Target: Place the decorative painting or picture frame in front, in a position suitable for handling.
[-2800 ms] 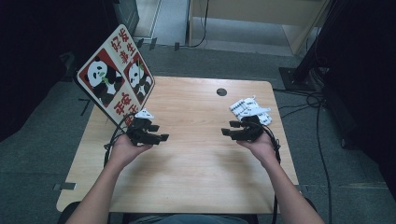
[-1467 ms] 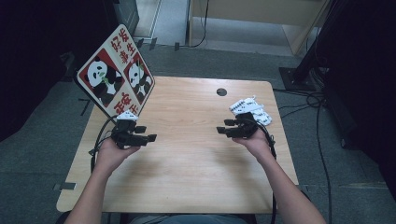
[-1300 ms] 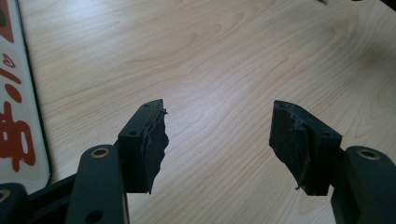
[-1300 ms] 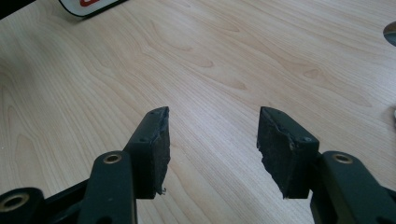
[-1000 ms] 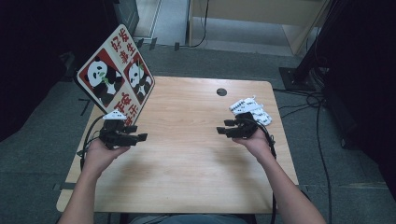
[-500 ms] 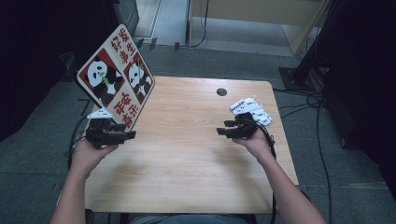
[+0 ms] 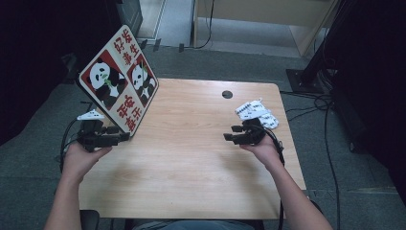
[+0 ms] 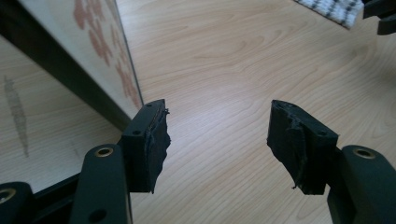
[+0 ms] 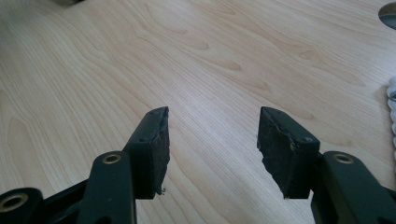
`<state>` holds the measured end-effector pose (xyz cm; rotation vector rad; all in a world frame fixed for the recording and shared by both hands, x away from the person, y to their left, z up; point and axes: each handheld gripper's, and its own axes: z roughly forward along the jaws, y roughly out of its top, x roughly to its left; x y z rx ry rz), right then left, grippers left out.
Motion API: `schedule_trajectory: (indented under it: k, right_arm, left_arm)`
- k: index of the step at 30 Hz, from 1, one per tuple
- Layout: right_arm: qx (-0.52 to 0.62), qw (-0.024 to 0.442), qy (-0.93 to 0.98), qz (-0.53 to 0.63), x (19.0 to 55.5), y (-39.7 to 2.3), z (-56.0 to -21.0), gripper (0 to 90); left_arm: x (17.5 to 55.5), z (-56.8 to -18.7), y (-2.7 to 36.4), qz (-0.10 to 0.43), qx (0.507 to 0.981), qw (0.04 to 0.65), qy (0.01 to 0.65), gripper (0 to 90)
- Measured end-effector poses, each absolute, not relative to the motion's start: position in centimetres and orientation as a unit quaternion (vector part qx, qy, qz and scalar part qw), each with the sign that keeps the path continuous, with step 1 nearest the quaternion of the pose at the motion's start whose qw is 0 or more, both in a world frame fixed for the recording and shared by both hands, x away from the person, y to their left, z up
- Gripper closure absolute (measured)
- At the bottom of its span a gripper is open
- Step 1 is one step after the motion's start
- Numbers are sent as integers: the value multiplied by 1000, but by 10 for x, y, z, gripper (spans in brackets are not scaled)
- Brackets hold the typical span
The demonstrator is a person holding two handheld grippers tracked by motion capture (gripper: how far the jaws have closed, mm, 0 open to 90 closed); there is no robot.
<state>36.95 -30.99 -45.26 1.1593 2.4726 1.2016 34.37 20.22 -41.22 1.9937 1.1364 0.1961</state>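
Now, my left gripper: jaws spread, beside the panda sign.
Right gripper: jaws spread, near the cloth.

Your panda sign hides the surface's corner behind it, and its own lower edge sits behind your left hand-held gripper. In the left gripper view the sign is cut off at the top edge, its red characters blurred beyond reading.
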Motion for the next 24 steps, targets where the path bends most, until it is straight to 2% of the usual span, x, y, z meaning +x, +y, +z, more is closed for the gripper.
schedule_trajectory:
  k: [15, 24]
  right_arm:
    - [393, 85, 825, 398, 364, -317, -454, 449]
    - [391, 85, 829, 391, 365, -314, -456, 446]
  left_arm:
    - [341, -405, 231, 95, 774, 401, 481, 399]
    - [346, -396, 244, 108, 754, 421, 493, 401]
